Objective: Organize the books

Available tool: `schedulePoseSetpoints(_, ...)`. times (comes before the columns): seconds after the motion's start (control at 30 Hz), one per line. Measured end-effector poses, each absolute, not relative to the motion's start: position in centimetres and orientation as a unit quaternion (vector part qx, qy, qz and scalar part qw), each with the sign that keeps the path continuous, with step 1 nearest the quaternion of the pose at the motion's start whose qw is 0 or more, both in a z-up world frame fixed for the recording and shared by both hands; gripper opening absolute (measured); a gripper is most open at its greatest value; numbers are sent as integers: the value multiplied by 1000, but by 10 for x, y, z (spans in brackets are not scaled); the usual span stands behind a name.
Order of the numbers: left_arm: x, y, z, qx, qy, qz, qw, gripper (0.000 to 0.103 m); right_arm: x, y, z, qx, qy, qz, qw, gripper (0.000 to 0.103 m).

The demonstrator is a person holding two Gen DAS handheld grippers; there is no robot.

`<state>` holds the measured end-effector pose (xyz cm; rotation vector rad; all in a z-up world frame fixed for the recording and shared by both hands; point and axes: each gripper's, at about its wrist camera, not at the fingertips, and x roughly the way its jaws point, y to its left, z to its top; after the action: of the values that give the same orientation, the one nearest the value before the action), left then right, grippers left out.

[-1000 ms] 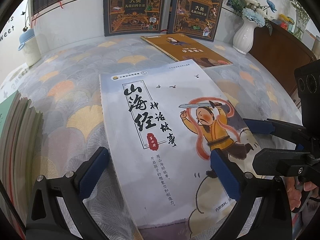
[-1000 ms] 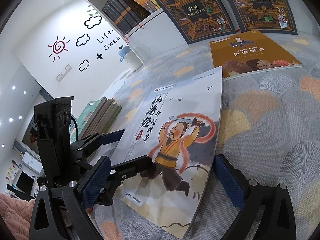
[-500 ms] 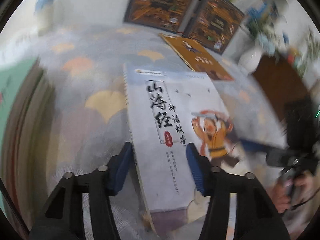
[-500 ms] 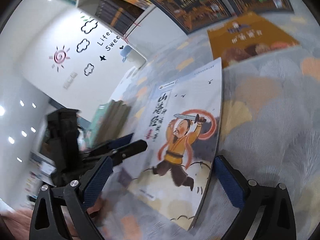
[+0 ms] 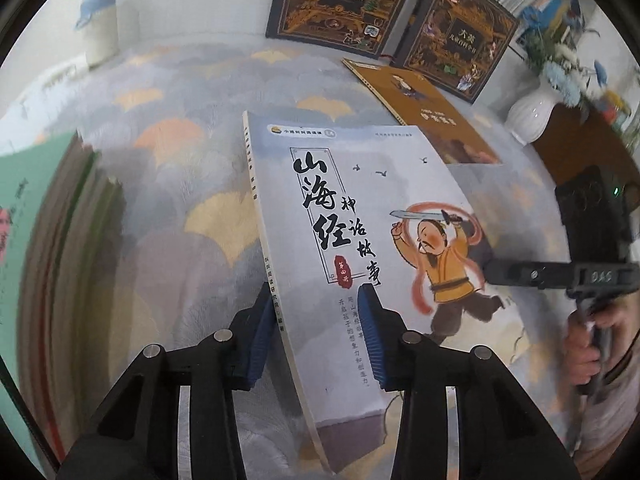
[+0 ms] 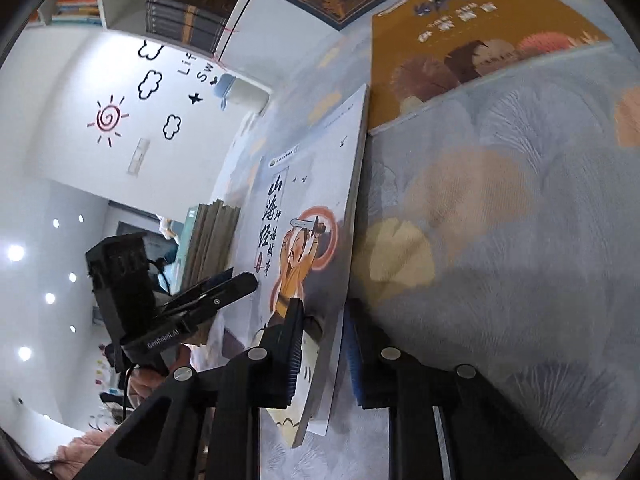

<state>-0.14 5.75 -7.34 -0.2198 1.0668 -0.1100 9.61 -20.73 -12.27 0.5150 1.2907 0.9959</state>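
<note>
Closing on the white storybook (image 5: 360, 216) from both sides — left claw (image 5: 316, 340) narrowing over its spine edge, right claw (image 6: 322, 354) narrowing over its open edge — book tilting off the patterned surface (image 5: 168, 216).

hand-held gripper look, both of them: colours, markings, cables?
Both are black plastic frames with silver bolts and ribbed blue pads. The left hand-held gripper carries white "GenRobot.AI" lettering and a thin black cable; the right hand-held gripper has embossed letters. A pink fuzzy sleeve shows.

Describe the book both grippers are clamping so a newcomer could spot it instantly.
On the fan-patterned tablecloth, in front of two dark books propped upright, lies an orange book. Nearer is the pale book: black brush lettering, a sword-swinging man in yellow.
</note>
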Motion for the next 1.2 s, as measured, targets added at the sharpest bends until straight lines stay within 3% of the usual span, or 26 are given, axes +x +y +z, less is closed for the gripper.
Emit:
schedulePoseSetpoints(0.3,0,63,-74,-111,511,-60,850,38,114,-200,-115,198,580,433,660,20)
schedulePoseSetpoints(0.47,3,66,-75,-115,515,-66,847,38,141,-189,-125,221,604,454,617,23)
schedulePoseSetpoints(0.6,3,71,-75,-136,513,-70,845,36,147,-193,-138,253,607,457,599,7)
schedulePoseSetpoints(0.73,5,72,-73,-152,523,-66,836,36,132,-192,-127,245,592,431,636,13)
schedulePoseSetpoints(1.2,-20,77,-52,-186,535,-95,818,36,52,-176,-44,172,527,466,690,14)
